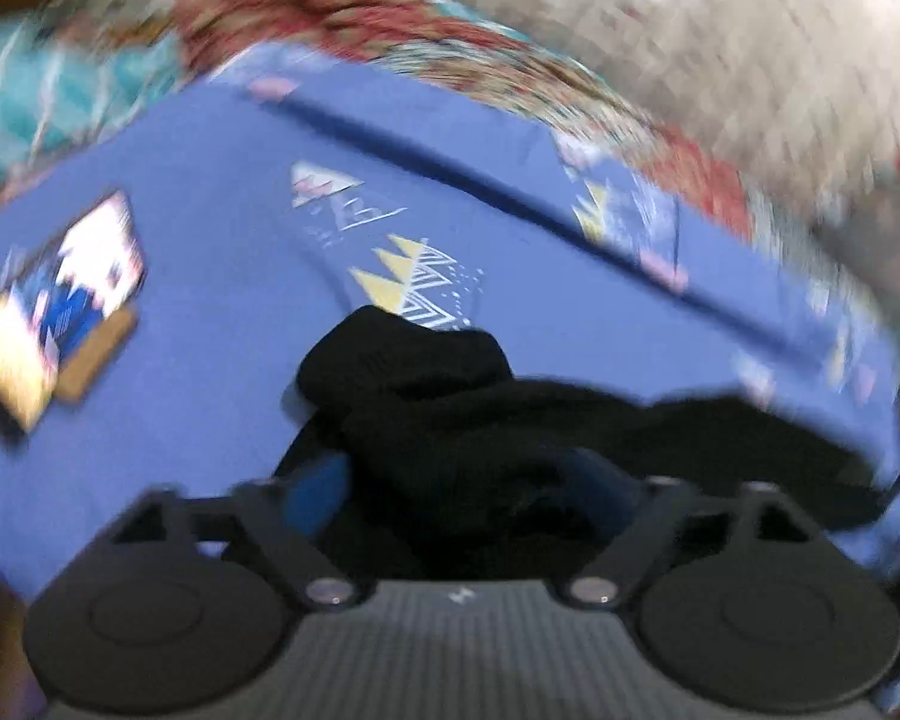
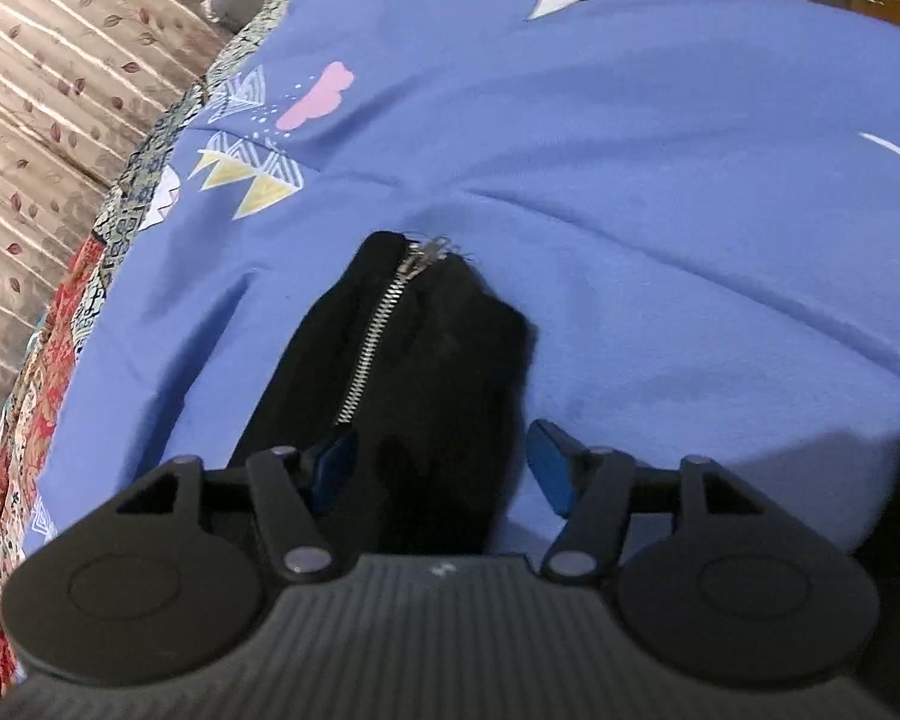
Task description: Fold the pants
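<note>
The black pants point(image 1: 450, 420) lie bunched on a blue patterned sheet point(image 1: 210, 300). In the left wrist view, which is blurred by motion, my left gripper point(image 1: 468, 492) has cloth heaped between its blue pads point(image 1: 315, 495); the pads stand wide apart. In the right wrist view the pants point(image 2: 426, 372) show a silver zipper point(image 2: 384, 330) running away from me. My right gripper point(image 2: 444, 468) is open, its blue pads point(image 2: 549, 468) on either side of the zipper end of the cloth. The rest of the pants is hidden below the frames.
A book or printed card point(image 1: 60, 312) lies on the sheet at left. A red and teal patterned bedspread point(image 1: 342, 6) borders the sheet. A floral curtain or wall point(image 2: 48, 90) stands at left in the right wrist view.
</note>
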{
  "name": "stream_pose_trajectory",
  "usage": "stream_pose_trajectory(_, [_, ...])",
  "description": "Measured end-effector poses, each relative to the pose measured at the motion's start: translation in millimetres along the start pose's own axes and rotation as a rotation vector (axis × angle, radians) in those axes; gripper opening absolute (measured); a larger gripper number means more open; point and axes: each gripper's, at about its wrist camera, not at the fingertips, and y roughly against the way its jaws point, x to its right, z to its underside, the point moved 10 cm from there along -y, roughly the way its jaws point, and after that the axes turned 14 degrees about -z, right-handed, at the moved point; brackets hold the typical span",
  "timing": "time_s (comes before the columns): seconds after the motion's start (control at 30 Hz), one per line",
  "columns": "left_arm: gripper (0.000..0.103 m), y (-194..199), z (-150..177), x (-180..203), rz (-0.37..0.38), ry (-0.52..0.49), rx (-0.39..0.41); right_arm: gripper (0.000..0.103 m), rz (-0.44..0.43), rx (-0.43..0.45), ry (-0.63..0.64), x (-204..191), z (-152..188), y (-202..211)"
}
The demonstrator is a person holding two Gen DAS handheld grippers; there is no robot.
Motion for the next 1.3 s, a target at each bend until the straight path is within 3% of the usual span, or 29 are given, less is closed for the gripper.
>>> stream_pose_trajectory(0.1, [0.092,-12,-16,-15,0.057,0.172,-0.08,0.073,-0.012,0.003,0.017,-5,1,-4])
stream_pose_trajectory(0.17, [0.091,-33,-21,-23,0.044,0.254,-0.153,0.073,-0.013,0.008,0.02,-6,1,-5])
stream_pose_trajectory(0.23, [0.084,-57,-22,-23,0.078,0.323,-0.231,0.073,-0.015,0.016,0.014,-6,2,-6])
stream_pose_trajectory(0.3, [0.053,-80,-21,-20,0.087,0.35,-0.271,0.073,-0.018,0.019,0.012,-6,1,-8])
stream_pose_trajectory(0.33, [0.042,-93,-24,-19,0.07,0.346,-0.283,0.068,-0.018,0.016,0.016,-7,-1,-10])
stream_pose_trajectory(0.37, [0.015,-102,-24,-18,0.054,0.343,-0.298,0.043,-0.012,0.012,0.025,-9,-2,-13])
stream_pose_trajectory(0.4, [0.009,-110,-23,-16,0.047,0.361,-0.326,0.024,0.004,0.003,0.036,-12,-2,-16])
stream_pose_trajectory(0.43, [0.008,-112,-26,-15,0.06,0.397,-0.339,0.009,0.031,-0.02,0.042,-13,-2,-20])
stream_pose_trajectory(0.53, [0.007,-86,-59,-1,0.13,0.39,-0.23,0.008,0.0,-0.008,0.048,-33,-13,-12])
stream_pose_trajectory(0.67, [0.007,-38,-87,2,0.204,0.386,-0.131,0.007,-0.132,0.085,0.104,-78,-45,42])
stream_pose_trajectory(0.83, [0.007,10,-69,-12,0.243,0.358,-0.091,0.007,-0.24,0.193,0.114,-80,-65,149])
stream_pose_trajectory(1.0, [0.007,12,3,-37,0.221,0.324,-0.175,0.008,-0.184,0.19,0.107,-7,-28,226])
stream_pose_trajectory(1.1, [0.011,-9,60,-53,0.093,0.28,-0.295,0.015,0.01,0.096,0.027,79,22,231])
stream_pose_trajectory(1.13, [0.014,-16,78,-59,0.063,0.272,-0.338,0.022,0.087,0.059,-0.024,108,37,229])
stream_pose_trajectory(1.17, [0.018,-20,88,-64,0.053,0.285,-0.36,0.047,0.155,0.039,-0.088,136,50,230])
stream_pose_trajectory(1.2, [0.018,-20,91,-68,0.062,0.311,-0.368,0.055,0.171,0.07,-0.153,157,57,236])
stream_pose_trajectory(1.23, [0.019,-15,89,-72,0.086,0.342,-0.36,0.057,0.164,0.111,-0.197,165,59,243])
stream_pose_trajectory(1.3, [0.037,-5,77,-77,0.107,0.361,-0.32,0.057,0.165,0.179,-0.226,164,53,254])
